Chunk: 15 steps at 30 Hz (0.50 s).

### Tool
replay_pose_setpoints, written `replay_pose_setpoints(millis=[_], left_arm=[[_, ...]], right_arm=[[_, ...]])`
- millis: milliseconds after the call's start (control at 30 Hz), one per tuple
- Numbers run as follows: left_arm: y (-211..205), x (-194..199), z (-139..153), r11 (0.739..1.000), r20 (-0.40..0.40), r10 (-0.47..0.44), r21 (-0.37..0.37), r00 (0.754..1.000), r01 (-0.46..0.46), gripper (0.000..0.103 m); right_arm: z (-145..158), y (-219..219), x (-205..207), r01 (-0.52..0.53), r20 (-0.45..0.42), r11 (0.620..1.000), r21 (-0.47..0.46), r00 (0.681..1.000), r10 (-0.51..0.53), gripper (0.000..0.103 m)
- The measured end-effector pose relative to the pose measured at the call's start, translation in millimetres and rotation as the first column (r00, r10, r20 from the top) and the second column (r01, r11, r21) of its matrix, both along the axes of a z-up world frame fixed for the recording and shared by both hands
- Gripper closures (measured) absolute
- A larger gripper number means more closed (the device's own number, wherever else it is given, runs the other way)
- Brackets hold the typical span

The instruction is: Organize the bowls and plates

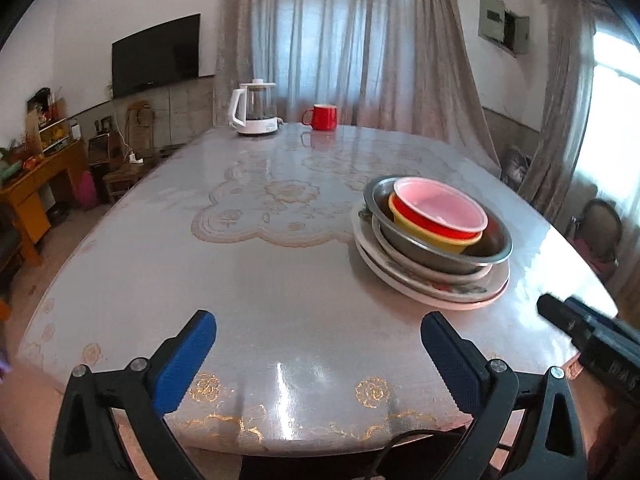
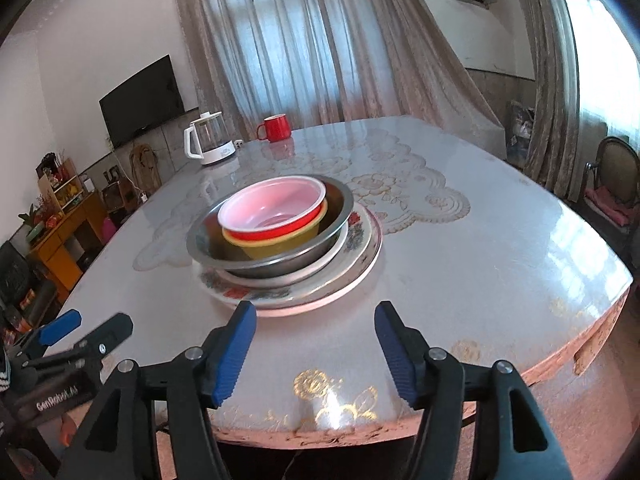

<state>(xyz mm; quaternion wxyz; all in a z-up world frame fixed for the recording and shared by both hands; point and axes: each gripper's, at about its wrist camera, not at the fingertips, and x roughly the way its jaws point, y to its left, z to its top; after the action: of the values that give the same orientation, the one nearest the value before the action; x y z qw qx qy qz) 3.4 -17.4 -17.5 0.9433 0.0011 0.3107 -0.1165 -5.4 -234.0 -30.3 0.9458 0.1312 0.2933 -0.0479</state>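
One stack of dishes stands on the table. At its bottom lie floral plates (image 2: 352,256) (image 1: 460,294). On them rests a steel bowl (image 2: 340,208) (image 1: 424,250), holding a yellow bowl (image 2: 280,250) (image 1: 436,238) with a red bowl (image 2: 276,208) (image 1: 440,210), white inside, nested on top. My right gripper (image 2: 314,346) is open just in front of the plates, nothing between its blue pads. My left gripper (image 1: 318,356) is wide open over bare table, left of and nearer than the stack. Each gripper shows at the edge of the other's view.
At the far end of the table (image 1: 280,280) stand a white electric kettle (image 1: 256,108) and a red mug (image 1: 322,117). Curtains hang behind. A chair (image 2: 616,184) stands at the right, a wooden cabinet (image 1: 36,188) and a wall TV (image 1: 156,54) at the left.
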Motion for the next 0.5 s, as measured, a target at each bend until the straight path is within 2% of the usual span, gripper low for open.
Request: replay_pose_setpoints(millis=[167, 400, 500], left_arm=[[8, -7, 5, 0.997, 0.038, -0.012, -0.079, 0.999, 0.015, 0.000], [-1, -7, 1, 0.999, 0.009, -0.030, -0.027, 1.000, 0.030, 0.000], [-3, -5, -2, 0.998, -0.016, -0.052, -0.033, 0.999, 0.051, 0.000]], right_arm=[[-4, 8, -4, -0.023, -0.004, 1.000, 0.002, 1.000, 0.023, 0.041], [-5, 11, -5, -0.028, -0.005, 1.000, -0.003, 1.000, 0.028, 0.041], [-5, 13, -6, -0.034, -0.006, 0.999, -0.009, 0.999, 0.034, 0.041]])
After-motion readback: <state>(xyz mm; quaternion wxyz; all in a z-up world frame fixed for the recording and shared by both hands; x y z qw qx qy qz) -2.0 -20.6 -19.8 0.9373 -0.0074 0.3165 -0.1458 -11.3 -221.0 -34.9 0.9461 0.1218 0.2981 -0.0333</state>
